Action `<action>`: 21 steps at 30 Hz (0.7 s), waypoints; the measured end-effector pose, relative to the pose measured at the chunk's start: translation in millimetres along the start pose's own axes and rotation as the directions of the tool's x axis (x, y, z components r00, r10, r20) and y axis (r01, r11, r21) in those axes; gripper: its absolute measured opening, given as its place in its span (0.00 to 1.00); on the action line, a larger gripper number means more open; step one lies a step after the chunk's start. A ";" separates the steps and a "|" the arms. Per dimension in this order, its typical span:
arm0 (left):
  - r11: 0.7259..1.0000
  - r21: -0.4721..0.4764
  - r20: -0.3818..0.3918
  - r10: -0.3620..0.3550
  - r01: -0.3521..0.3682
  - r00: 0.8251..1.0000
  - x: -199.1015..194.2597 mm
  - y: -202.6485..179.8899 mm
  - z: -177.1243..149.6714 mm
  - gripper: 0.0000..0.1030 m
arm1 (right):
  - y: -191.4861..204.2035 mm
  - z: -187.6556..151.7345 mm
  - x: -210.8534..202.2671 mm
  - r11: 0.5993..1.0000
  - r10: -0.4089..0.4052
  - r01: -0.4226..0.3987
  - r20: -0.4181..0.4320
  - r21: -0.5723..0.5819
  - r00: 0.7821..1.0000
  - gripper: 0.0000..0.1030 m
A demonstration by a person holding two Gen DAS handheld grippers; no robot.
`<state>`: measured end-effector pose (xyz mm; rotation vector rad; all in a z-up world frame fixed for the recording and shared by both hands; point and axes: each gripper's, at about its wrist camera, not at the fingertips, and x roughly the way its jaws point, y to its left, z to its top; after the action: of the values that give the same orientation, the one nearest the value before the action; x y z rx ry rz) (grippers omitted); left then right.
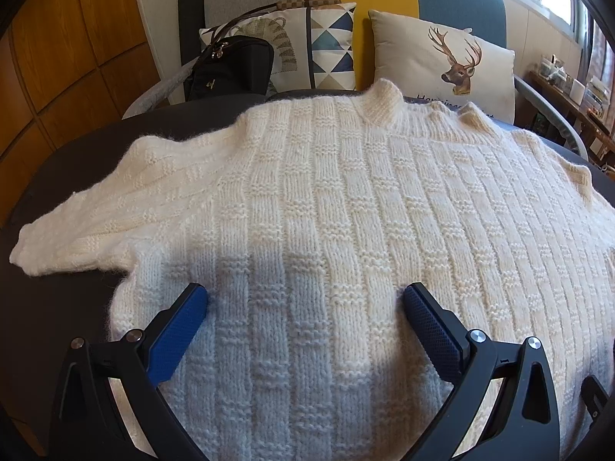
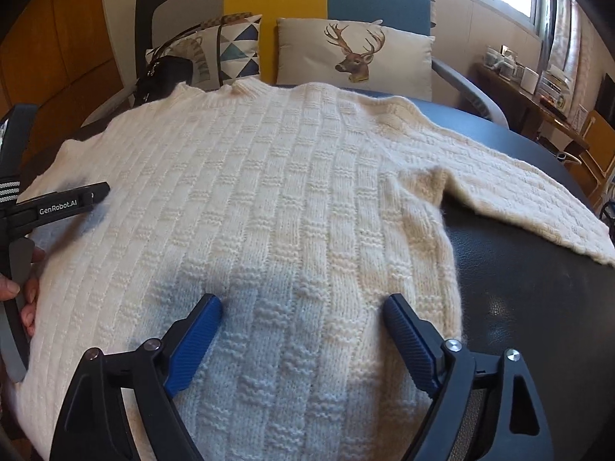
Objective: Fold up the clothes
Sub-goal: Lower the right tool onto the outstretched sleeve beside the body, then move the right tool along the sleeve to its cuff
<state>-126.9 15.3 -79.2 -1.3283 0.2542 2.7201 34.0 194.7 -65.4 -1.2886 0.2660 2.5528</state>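
A cream knitted sweater [image 1: 346, 211] lies spread flat on a dark table [image 1: 69, 307], collar away from me. Its left sleeve [image 1: 96, 223] stretches out to the left. In the right wrist view the sweater [image 2: 269, 192] fills the middle and its right sleeve [image 2: 519, 188] runs out to the right. My left gripper [image 1: 305, 296] is open and empty just above the sweater's lower left body. My right gripper [image 2: 303, 305] is open and empty above the lower right body. The left gripper's body [image 2: 57, 207] shows at the left edge of the right wrist view.
Behind the table stands a sofa with a deer cushion [image 1: 449, 61], a patterned cushion [image 1: 326, 46] and a black handbag [image 1: 230, 69]. A wooden cabinet [image 1: 57, 57] is at the left. A shelf with small items [image 2: 530, 80] stands under a window at the right.
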 end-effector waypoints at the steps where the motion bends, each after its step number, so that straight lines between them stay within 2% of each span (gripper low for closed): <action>1: 1.000 0.002 -0.007 0.004 -0.004 1.000 -0.8 -1.2 0.8 1.00 | -1.5 0.1 0.0 1.000 0.013 -0.013 0.000 0.006 1.000 0.88; 6: 1.000 0.013 -0.005 -0.028 0.028 1.000 -14.0 -16.0 2.1 1.00 | -2.6 -0.2 -0.3 0.999 0.042 -0.042 -0.002 0.010 0.999 0.90; 13: 0.988 0.142 0.006 -0.065 0.063 0.998 -24.5 -66.9 -13.0 1.00 | -0.1 0.2 1.0 0.999 0.040 -0.040 -0.005 -0.002 0.999 0.92; 14: 0.985 0.163 0.007 -0.053 0.051 0.999 -23.6 -72.8 -15.1 1.00 | -0.3 0.0 1.0 0.999 0.043 -0.043 -0.005 -0.002 0.999 0.93; 17: 0.986 0.163 0.015 -0.050 0.047 0.999 -23.1 -72.5 -16.6 1.00 | 0.4 0.1 2.3 0.998 0.056 -0.056 -0.006 -0.008 0.998 0.96; 21: 0.988 0.112 -0.013 -0.110 0.111 0.994 -17.5 -61.0 -16.6 1.00 | 5.6 0.5 4.3 0.999 0.041 -0.041 -0.017 -0.030 0.999 0.99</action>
<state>-93.2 71.5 -81.7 -1.2819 0.3200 2.5702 29.4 190.2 -68.3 -1.3284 0.2608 2.5910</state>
